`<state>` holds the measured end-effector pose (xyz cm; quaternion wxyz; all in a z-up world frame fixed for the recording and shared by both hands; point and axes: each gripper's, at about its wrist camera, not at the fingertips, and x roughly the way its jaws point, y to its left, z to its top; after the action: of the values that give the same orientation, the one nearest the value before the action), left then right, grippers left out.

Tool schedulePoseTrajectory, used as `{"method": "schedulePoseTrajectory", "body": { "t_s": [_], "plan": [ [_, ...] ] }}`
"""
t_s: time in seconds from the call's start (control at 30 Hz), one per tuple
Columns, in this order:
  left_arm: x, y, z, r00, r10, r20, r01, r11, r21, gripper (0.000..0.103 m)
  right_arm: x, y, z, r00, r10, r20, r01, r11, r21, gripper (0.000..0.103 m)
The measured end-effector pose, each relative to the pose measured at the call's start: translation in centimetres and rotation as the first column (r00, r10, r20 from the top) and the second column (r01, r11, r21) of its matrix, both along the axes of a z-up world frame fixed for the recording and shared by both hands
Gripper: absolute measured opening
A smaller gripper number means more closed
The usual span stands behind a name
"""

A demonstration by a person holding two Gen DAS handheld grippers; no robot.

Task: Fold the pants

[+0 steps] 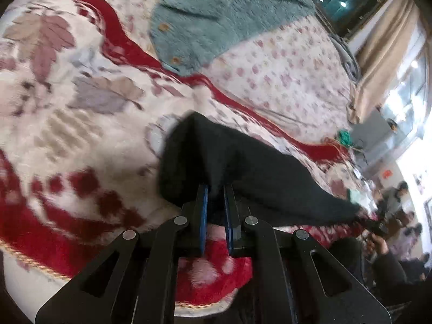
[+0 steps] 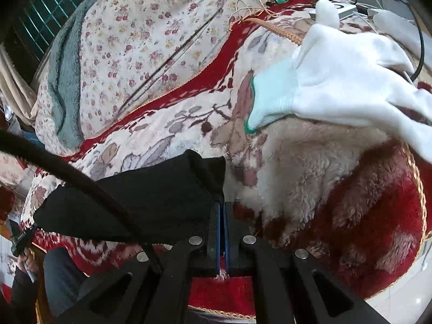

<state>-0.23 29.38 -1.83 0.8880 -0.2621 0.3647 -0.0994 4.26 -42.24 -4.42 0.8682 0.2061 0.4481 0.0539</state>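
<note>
Black pants (image 1: 243, 167) hang stretched between the two claws, lifted just above the fleecy red-and-cream blanket (image 1: 81, 135) on the bed. Soft, light knit by the look of it: it sags and bunches, so edge pinches suit it best. Left claw (image 1: 216, 189) is clamped on a bunched fold; right claw (image 2: 221, 205) is pinched nearly flat on a corner edge. Both point downward at a slant. A white glove (image 2: 337, 81) lies further along the blanket.

Both wrist views look down, close, sharing the black pants (image 1: 243, 167).
</note>
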Motion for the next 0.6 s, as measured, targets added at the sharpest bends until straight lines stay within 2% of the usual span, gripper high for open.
{"method": "schedulePoseTrajectory", "body": {
  "t_s": [0.13,0.2,0.27,0.3,0.33,0.4,0.47,0.5,0.53,0.57,0.6],
  "plan": [
    [-0.8,3.6,0.9,0.987,0.159,-0.013,-0.16,0.986,-0.052,0.01,0.1,0.4,0.0,0.999,0.031,-0.017,-0.031,0.999,-0.042,0.001],
    [-1.6,3.8,1.9,0.988,0.154,0.018,-0.15,0.98,-0.128,0.01,0.0,0.6,-0.2,0.999,0.039,-0.022,-0.04,0.998,-0.048,0.001],
    [-1.3,2.4,2.8,0.994,0.108,0.027,-0.099,0.971,-0.218,0.01,-0.1,0.7,-0.6,0.999,0.039,-0.03,-0.04,0.998,-0.055,0.001],
    [-1.0,1.2,3.4,0.997,0.074,0.038,-0.061,0.963,-0.264,0.017,-0.1,0.7,-0.9,0.999,0.038,-0.037,-0.04,0.998,-0.054,0.001],
    [-0.7,0.0,3.8,0.997,0.053,0.056,-0.034,0.953,-0.301,0.029,0.0,0.7,-1.1,0.998,0.038,-0.041,-0.04,0.998,-0.055,0.001],
    [0.3,-2.9,4.1,0.996,0.034,0.082,0.001,0.922,-0.387,0.049,0.2,0.9,-1.5,0.998,0.04,-0.053,-0.044,0.997,-0.065,0.001],
    [1.6,-5.8,3.5,0.998,0.007,0.064,0.021,0.908,-0.419,0.049,0.4,1.0,-1.6,0.998,0.039,-0.055,-0.042,0.996,-0.073,0.001],
    [2.2,-7.0,3.0,0.999,0.005,0.04,0.011,0.919,-0.394,0.049,0.3,1.0,-1.7,0.998,0.036,-0.055,-0.04,0.997,-0.072,0.001],
    [2.6,-7.6,2.4,0.999,0.031,0.009,-0.026,0.94,-0.339,0.049,0.3,1.0,-1.7,0.998,0.035,-0.057,-0.039,0.997,-0.07,0.001],
    [2.7,-7.9,1.5,0.997,0.077,-0.021,-0.08,0.965,-0.25,0.049,0.3,0.9,-1.8,0.998,0.033,-0.06,-0.038,0.997,-0.072,0.001],
    [2.6,-7.8,0.4,0.992,0.12,-0.046,-0.126,0.982,-0.141,0.04,0.1,0.9,-1.8,0.998,0.034,-0.06,-0.038,0.996,-0.077,0.001]
  ]
}}
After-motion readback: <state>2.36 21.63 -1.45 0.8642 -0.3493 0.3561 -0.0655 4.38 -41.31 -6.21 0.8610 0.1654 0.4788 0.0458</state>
